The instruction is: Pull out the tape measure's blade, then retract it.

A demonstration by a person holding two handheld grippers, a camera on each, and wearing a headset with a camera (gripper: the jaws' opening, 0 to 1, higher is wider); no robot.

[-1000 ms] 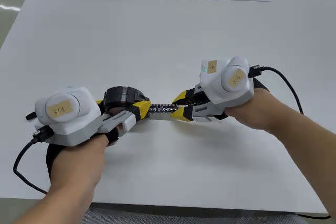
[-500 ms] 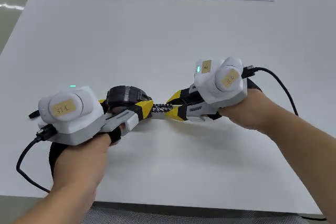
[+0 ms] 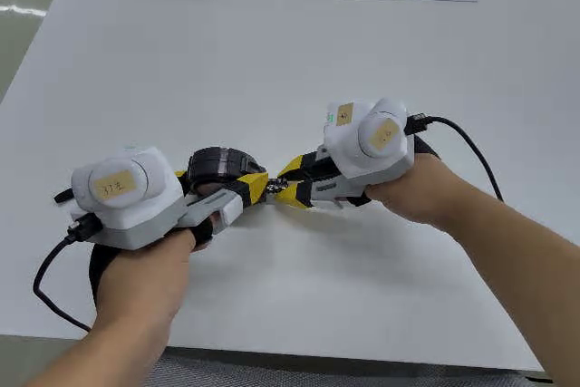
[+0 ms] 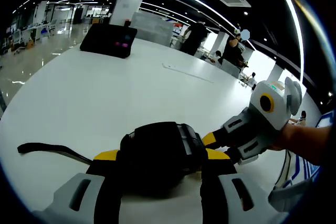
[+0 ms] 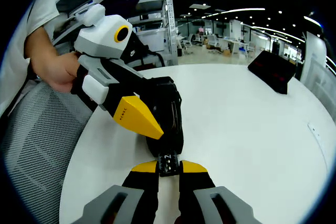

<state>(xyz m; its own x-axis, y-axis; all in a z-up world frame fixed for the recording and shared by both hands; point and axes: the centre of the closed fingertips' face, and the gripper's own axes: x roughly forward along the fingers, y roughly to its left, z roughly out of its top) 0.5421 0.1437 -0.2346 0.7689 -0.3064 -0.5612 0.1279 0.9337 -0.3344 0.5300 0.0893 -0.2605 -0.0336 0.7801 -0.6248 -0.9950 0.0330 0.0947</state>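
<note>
Tape measure (image 3: 220, 165), rounded and black, sits clamped in left gripper (image 4: 163, 157); right gripper (image 5: 169, 168) pinches blade (image 5: 168, 159).

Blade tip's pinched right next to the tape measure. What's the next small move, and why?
Probably ease the right gripper the last bit toward the tape measure, keeping it shut. It pinches the blade tip, a short stub of blade shows outside the body, and the left gripper clamps the body, so a guided finish seems safer than a snap.
</note>
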